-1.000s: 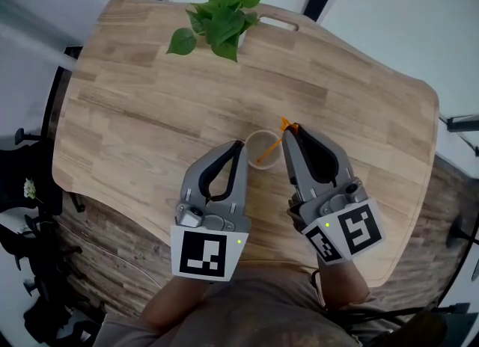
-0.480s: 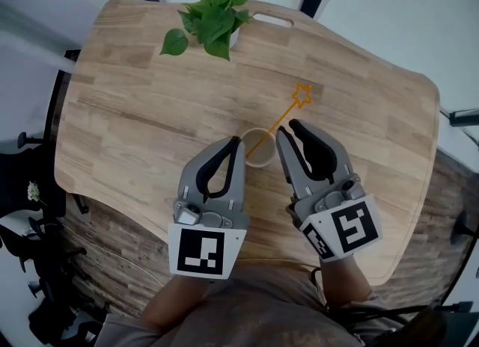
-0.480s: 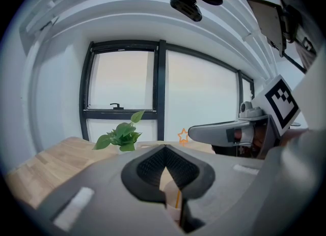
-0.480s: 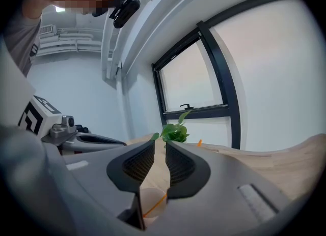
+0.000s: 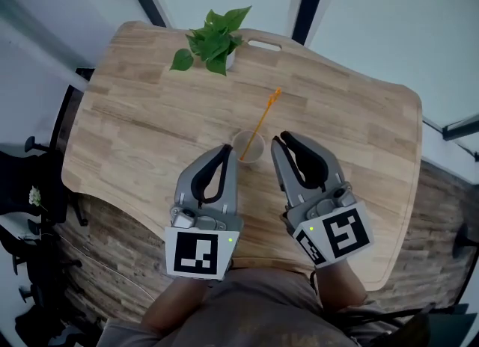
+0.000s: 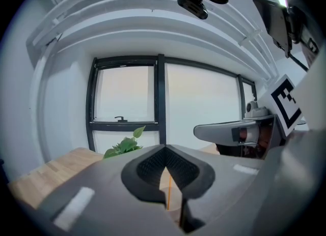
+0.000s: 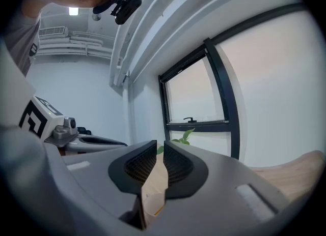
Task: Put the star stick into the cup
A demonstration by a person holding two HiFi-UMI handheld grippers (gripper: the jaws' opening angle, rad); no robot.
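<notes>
The wooden tabletop [image 5: 135, 114] is carrying everything. The left tool [image 5: 227, 149] is sitting closed and empty at 8 o'clock of the cup [image 5: 248, 146]. The right tool [image 5: 278, 140], at 4 o'clock, is holding its jaws slightly apart on nothing. A plant [image 5: 213, 39] is standing at 12 o'clock. The star stick [image 5: 263, 117] is resting in the cup, leaning toward 1 o'clock.

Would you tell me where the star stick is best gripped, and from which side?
Probably the bare shaft of the star stick, between the cup and the star, approached from the right with jaws across it: it leans up and away.
</notes>
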